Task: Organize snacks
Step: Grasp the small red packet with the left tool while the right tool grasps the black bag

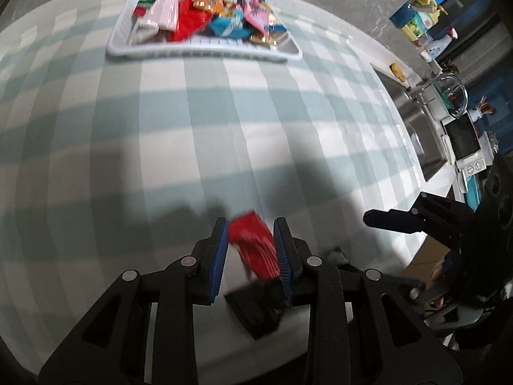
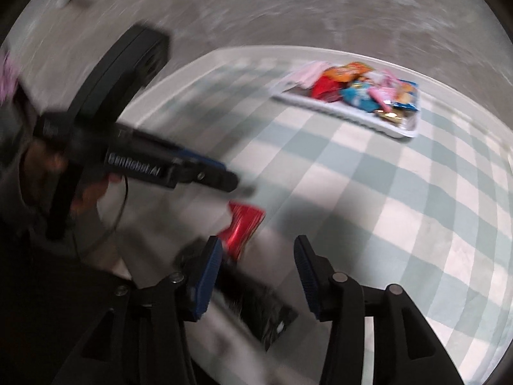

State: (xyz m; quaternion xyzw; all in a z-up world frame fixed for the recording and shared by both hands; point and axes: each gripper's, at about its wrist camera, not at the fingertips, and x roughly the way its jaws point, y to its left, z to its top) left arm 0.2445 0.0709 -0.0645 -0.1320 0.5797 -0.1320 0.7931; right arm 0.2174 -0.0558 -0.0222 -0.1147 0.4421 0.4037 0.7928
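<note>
Holding a red foil snack packet [image 1: 253,247] between the blue pads of my left gripper [image 1: 251,250], I am keeping it low over the checked desk [image 1: 160,144], near its front edge. The fingers look closed on it, though blur softens the contact. I am judging the packet light, crinkly and slippery, so I would pinch its flat body rather than the sealed edge. My right gripper [image 2: 256,276] is hanging just beside it with fingers spread and empty. A dark packet [image 2: 259,314] is lying flat below. The white basket [image 1: 205,53] of mixed snacks is sitting well apart, at the far side.
</note>
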